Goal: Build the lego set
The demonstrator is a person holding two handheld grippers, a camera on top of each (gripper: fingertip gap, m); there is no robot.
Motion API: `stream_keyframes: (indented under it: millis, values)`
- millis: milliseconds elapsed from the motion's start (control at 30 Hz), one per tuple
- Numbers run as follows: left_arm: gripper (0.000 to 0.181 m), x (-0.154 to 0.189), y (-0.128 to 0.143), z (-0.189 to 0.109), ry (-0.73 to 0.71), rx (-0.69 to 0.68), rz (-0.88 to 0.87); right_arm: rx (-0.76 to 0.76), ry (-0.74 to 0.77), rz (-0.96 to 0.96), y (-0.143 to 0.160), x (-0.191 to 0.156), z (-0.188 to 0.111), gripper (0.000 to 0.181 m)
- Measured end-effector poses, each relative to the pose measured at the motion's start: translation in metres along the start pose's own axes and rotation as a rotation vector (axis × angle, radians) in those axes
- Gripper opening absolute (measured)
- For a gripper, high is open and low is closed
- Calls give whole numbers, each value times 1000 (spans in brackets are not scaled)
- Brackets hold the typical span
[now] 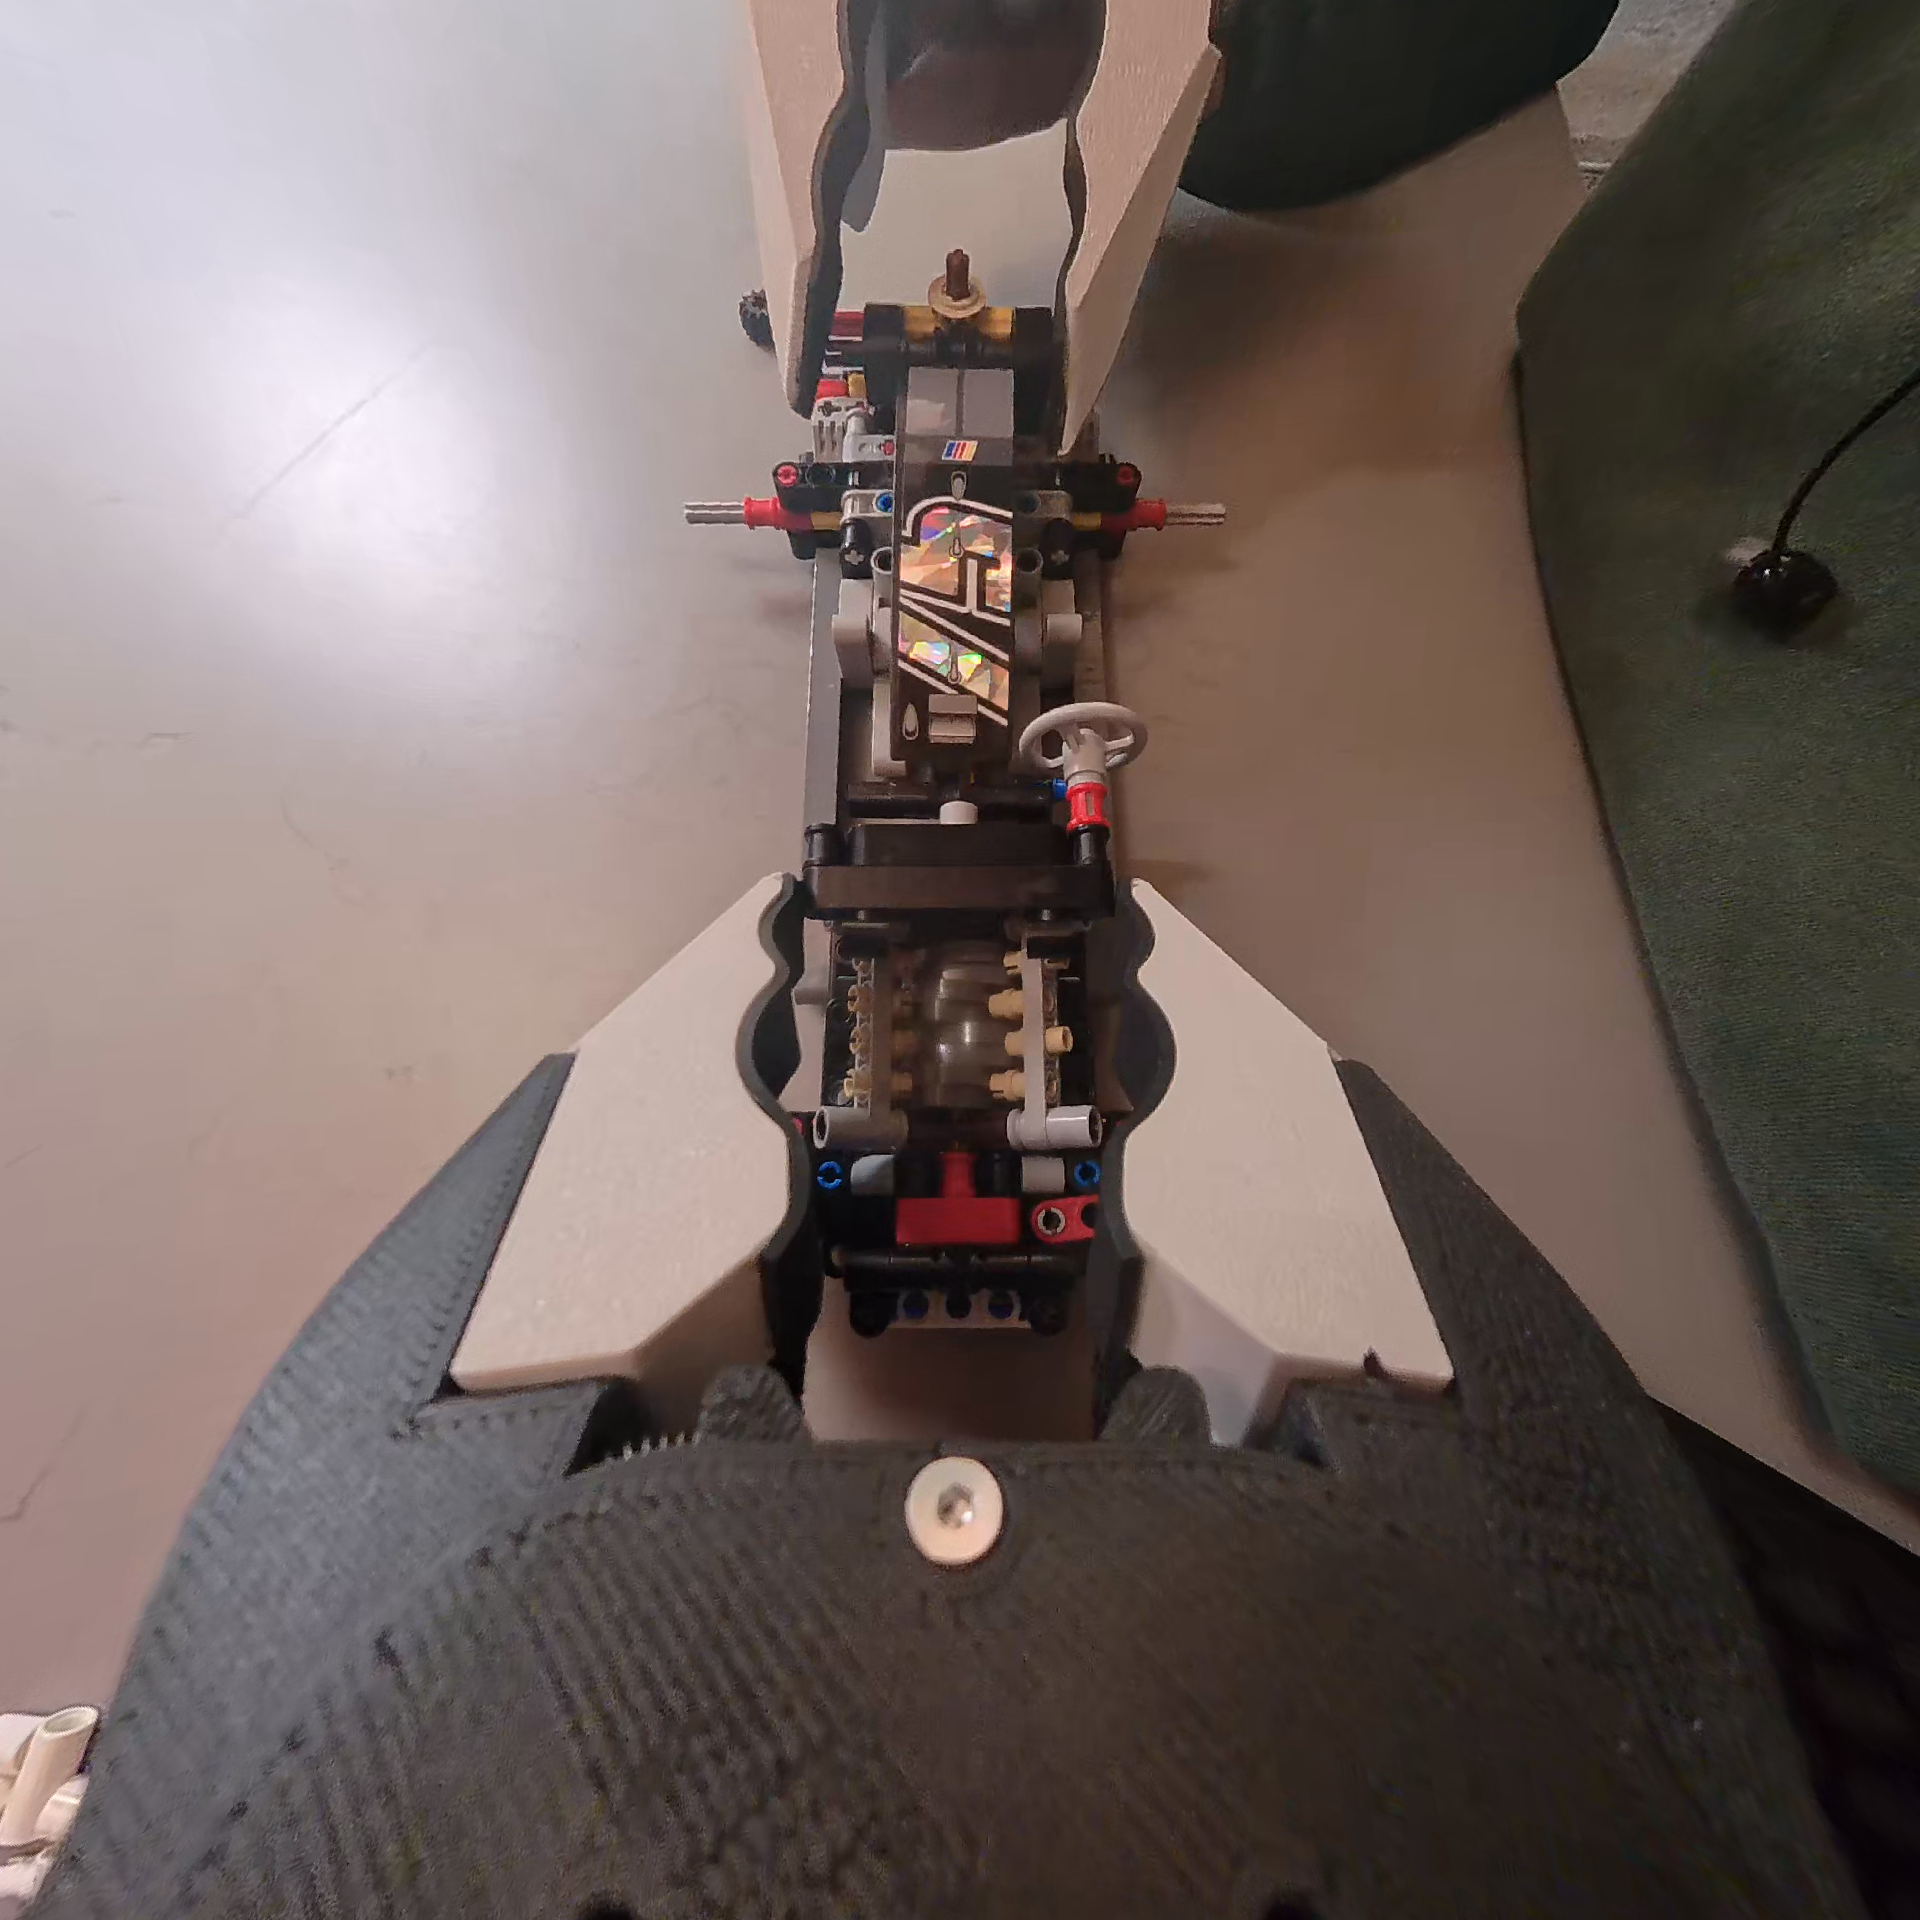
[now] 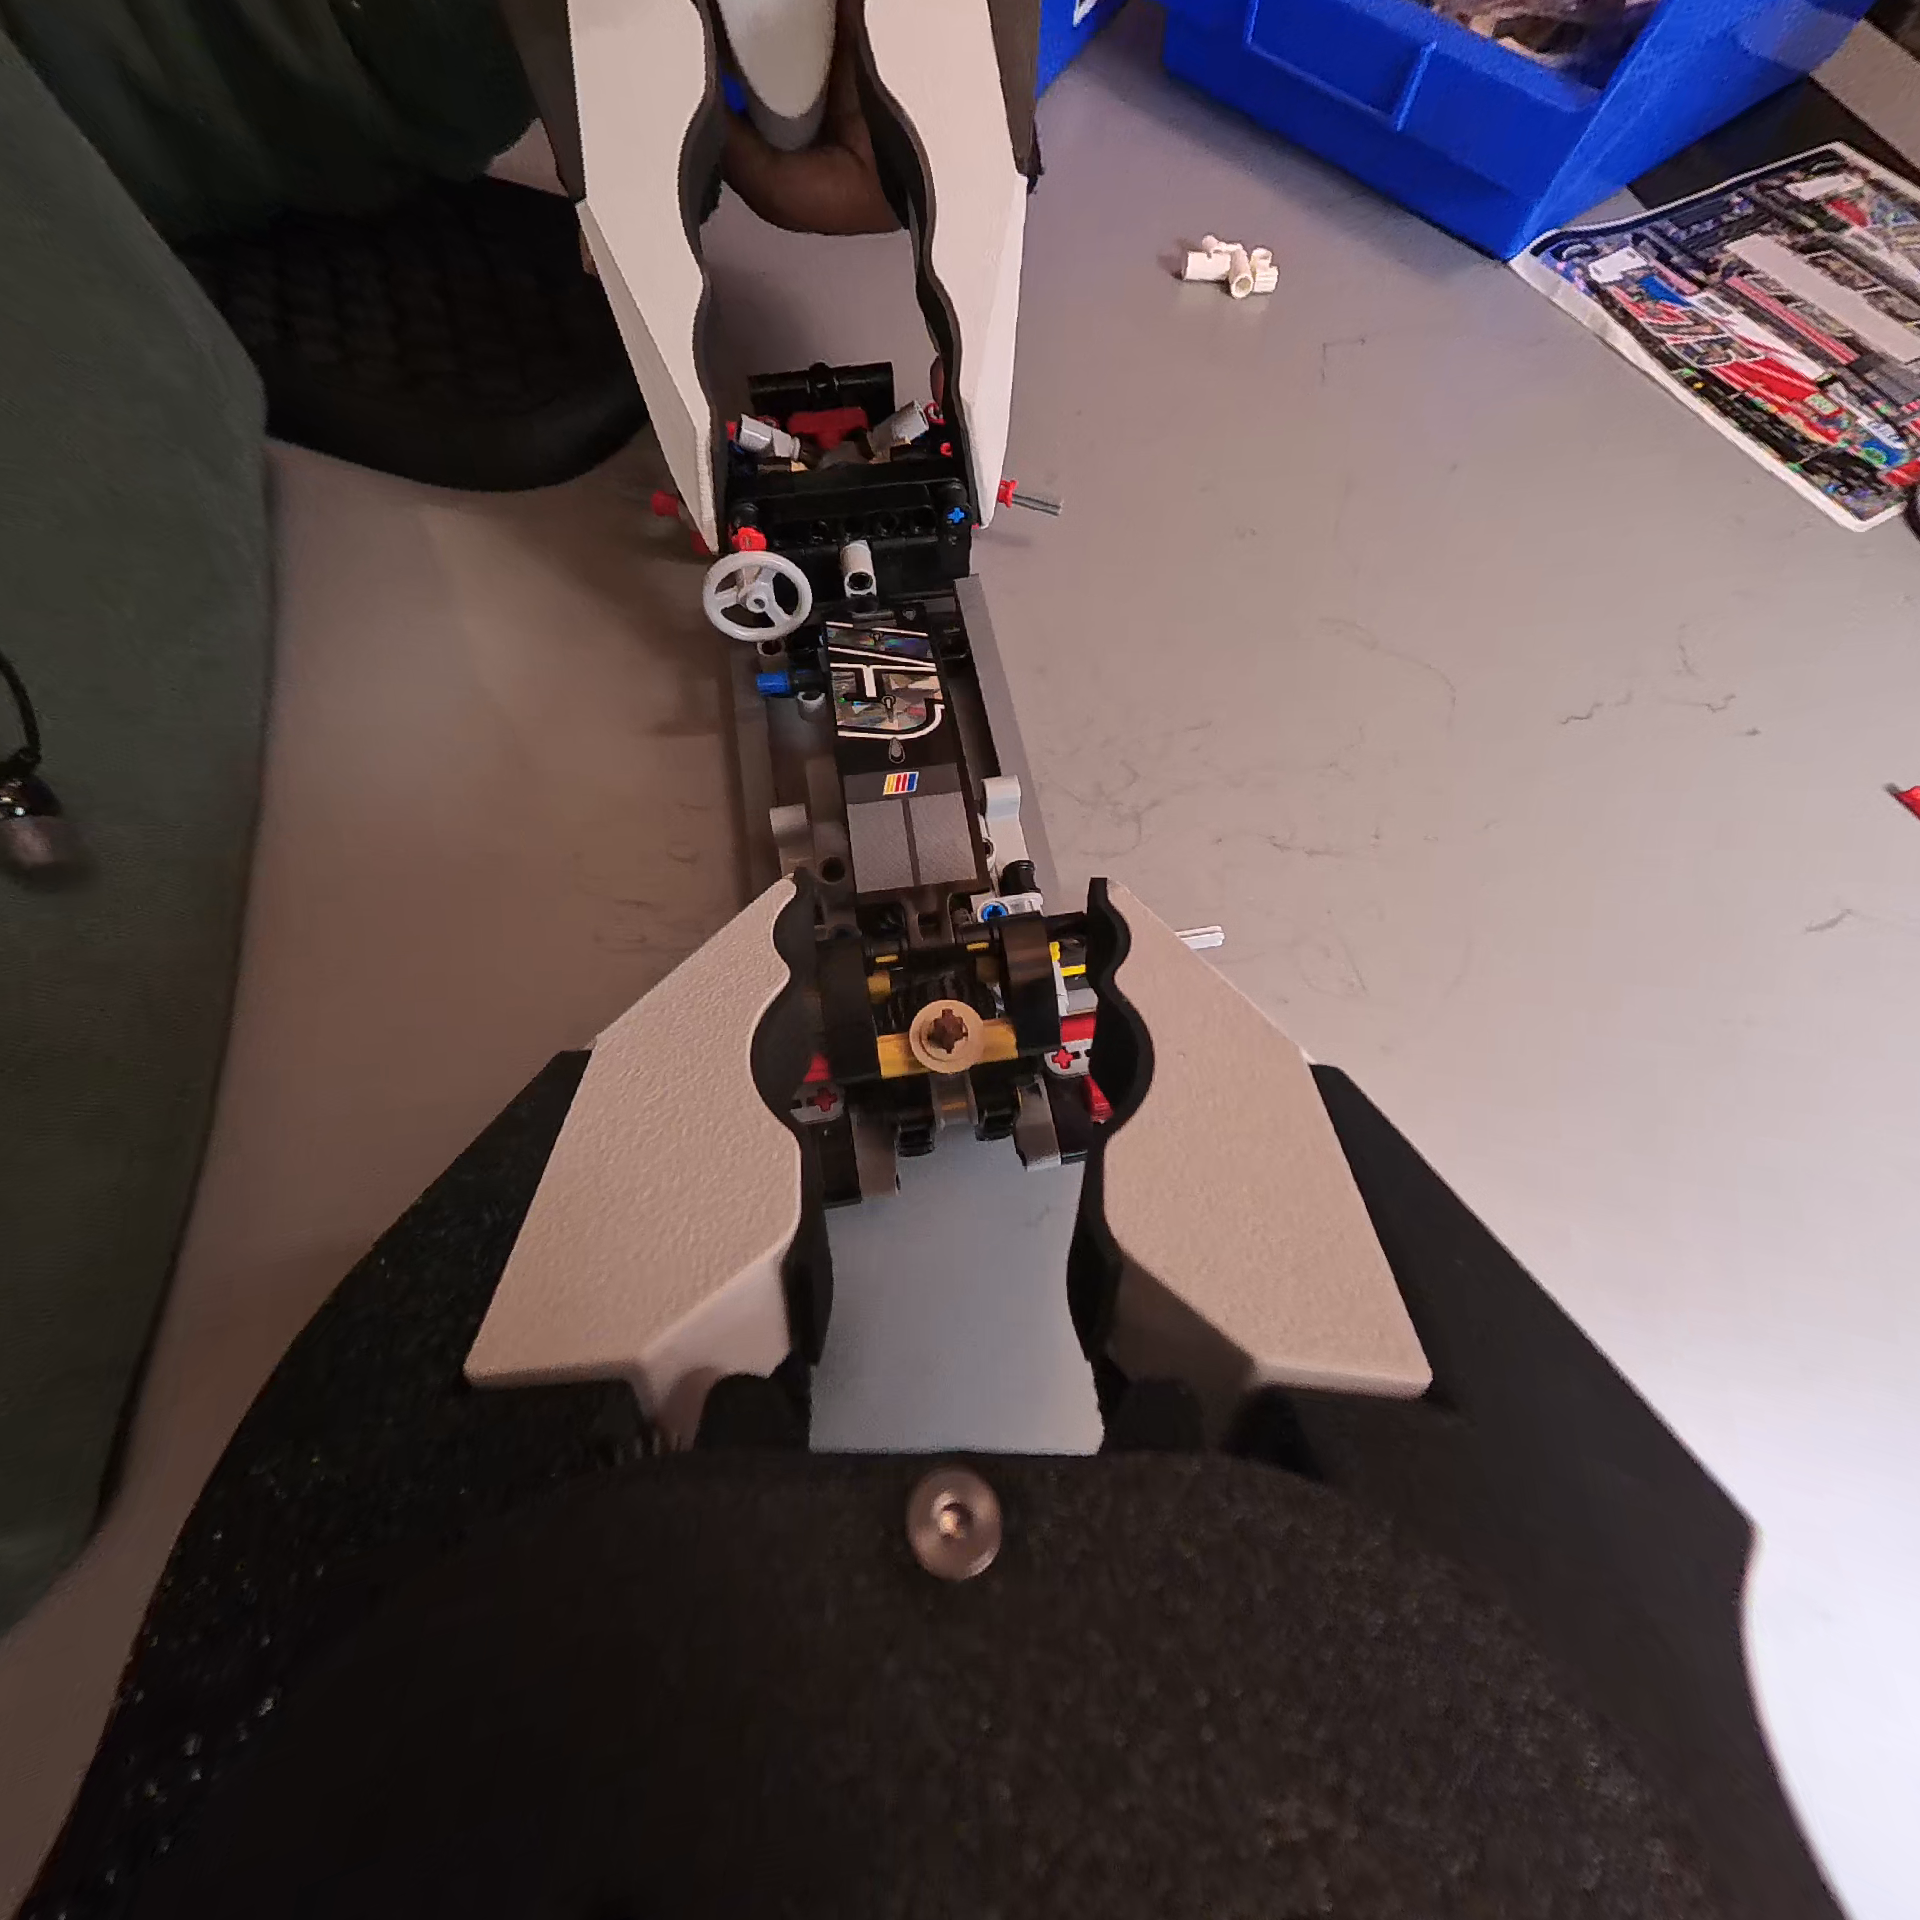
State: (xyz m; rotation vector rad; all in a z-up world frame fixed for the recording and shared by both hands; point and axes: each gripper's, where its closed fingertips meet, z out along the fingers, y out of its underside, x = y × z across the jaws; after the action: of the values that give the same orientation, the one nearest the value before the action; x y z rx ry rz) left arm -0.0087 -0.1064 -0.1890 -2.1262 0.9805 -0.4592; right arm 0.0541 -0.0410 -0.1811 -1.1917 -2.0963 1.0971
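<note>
Left gripper (image 1: 951, 1039), right gripper (image 2: 951, 997) both clamped, seemingly firmly, on lego chassis (image 1: 951, 644) ends.

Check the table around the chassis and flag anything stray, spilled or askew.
Nothing looks damaged or spilled. The lego chassis lies straight, gripped at both ends by the left gripper and right gripper. A few loose white pieces lie apart near the blue bin.

Lego chassis (image 1: 951, 790) between both grippers' fingers (image 1: 665, 1174)
</note>
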Motion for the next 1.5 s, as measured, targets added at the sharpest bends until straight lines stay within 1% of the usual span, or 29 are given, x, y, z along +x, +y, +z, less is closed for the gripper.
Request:
stream_keyframes:
  millis: [133,300,467,567,667,733,833,900,967,1067,1233,1367,1500]
  values:
    - [58,0,-1,-2,1,2,-1,9,-1,-1,0,0,0,51]
    - [64,2,-15,-9,21,81,-26,8,6,-7,0,0,0,51]
    - [67,4,-24,-1,28,89,-11,23,12,-10,-3,1,-2,52]
    - [67,4,-24,3,34,83,-10,69,8,2,-13,1,-11,56]
    - [66,3,-24,3,25,80,-7,79,31,3,-14,12,-31,56]
    - [65,3,-24,2,21,84,-8,36,32,5,-2,19,-46,50]
    - [64,2,-25,0,20,98,-10,-71,37,22,31,34,-61,44]
    - [62,1,-26,0,15,106,-12,-123,52,56,50,44,-65,39]
    - [61,-1,-26,-1,9,113,-15,-142,67,80,60,51,-63,34]
    - [59,-2,-25,0,8,115,-23,-164,57,82,69,55,-56,30]
    - [57,-2,-25,0,5,121,-26,-251,19,79,79,62,-47,23]
    - [56,-4,-24,-2,-1,129,-34,-293,9,79,80,63,-43,23]
    - [55,-4,-22,-2,4,133,-37,-299,5,56,79,62,-40,14]
